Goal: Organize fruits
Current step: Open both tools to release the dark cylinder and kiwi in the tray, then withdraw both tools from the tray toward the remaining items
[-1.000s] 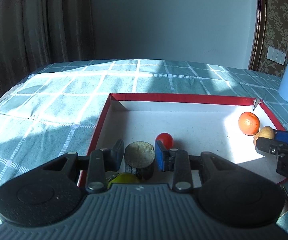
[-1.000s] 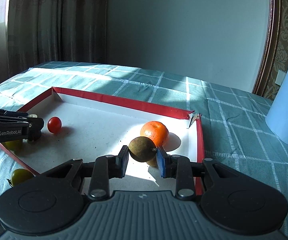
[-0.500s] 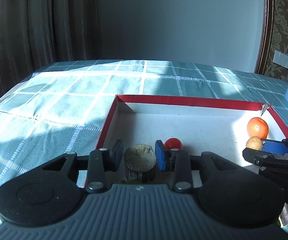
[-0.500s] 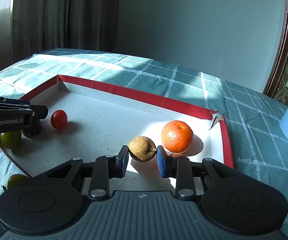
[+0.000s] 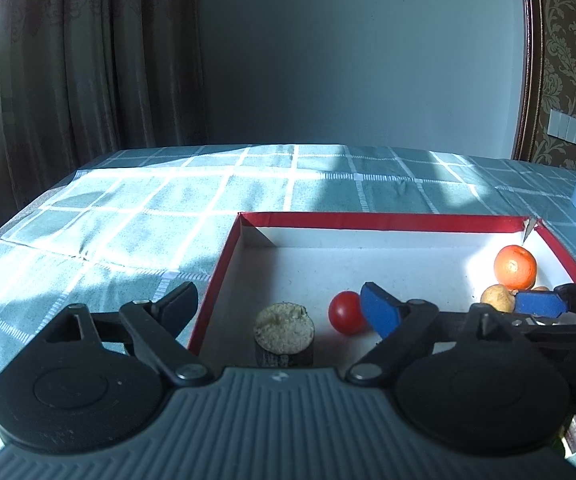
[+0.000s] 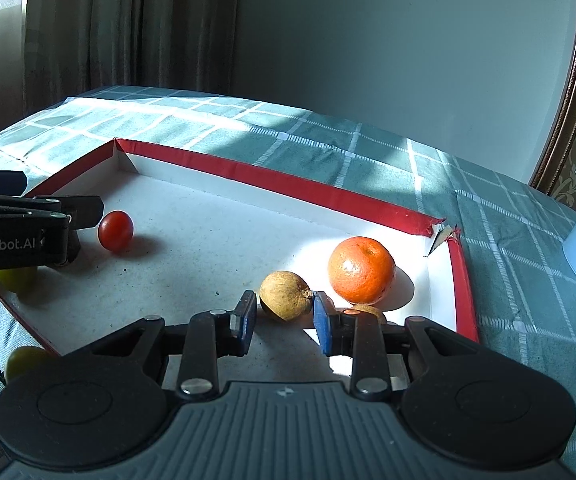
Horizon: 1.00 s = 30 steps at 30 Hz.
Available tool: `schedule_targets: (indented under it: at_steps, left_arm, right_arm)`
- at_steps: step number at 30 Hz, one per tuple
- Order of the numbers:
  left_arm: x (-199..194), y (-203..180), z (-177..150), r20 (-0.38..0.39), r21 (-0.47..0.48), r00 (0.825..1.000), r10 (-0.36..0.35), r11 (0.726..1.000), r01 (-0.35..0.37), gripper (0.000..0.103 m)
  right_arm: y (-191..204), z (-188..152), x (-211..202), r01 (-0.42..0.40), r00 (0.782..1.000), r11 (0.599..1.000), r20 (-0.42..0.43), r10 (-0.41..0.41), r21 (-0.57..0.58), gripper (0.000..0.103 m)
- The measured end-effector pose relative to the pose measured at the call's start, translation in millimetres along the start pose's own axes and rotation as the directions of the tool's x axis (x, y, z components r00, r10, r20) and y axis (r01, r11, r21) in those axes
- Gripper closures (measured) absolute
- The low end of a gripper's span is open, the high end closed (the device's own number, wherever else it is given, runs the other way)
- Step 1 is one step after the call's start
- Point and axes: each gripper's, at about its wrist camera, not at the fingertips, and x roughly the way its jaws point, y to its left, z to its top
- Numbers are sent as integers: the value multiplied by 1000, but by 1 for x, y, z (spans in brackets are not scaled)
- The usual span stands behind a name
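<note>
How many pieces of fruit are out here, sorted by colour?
Red: 1, the small tomato
Orange: 1, the tangerine
Brown: 2, the round brown fruit and another partly hidden one
Yellow-green: 2, one in the tray, one on the cloth
Dark cut cylinder piece: 1
Total: 7

I'm in a lived-in home room. Ahead of my left claw (image 5: pixel 284 308), heavy brown pleated curtains (image 5: pixel 96 56) hang to the left of a plain pale wall (image 5: pixel 347 52). To the right runs damask-patterned brown wallpaper (image 5: pixel 563 60) with a white switch panel (image 5: pixel 566 127). Under me lies a teal checked cloth-covered surface (image 5: pixel 176 208).
</note>
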Motion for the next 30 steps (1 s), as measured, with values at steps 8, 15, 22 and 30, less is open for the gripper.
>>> schedule_targets:
  at_steps: [8,15,22,30]
  left_arm:
    - [-13,12,-2,61,-50,998,-2,999,5,0]
    - [-13,15,-5,50,-48,999,18,999,-16,0]
    - [-19,15,-10,74,-30,996,40,999,-38,0]
    - [-52,23,-29,112,-8,994,-3,1000,4,0]
  right_arm:
    - [-6,-4,-12,1,998,999,61,-3,34,29]
    - [-10,-7,-18,-3,997,998,71,-2,66,29]
    - [-25,-15,-27,-23,997,991,77,13,128,29]
    - [-34,-30,-55,-45,993,986,113,27,163,29]
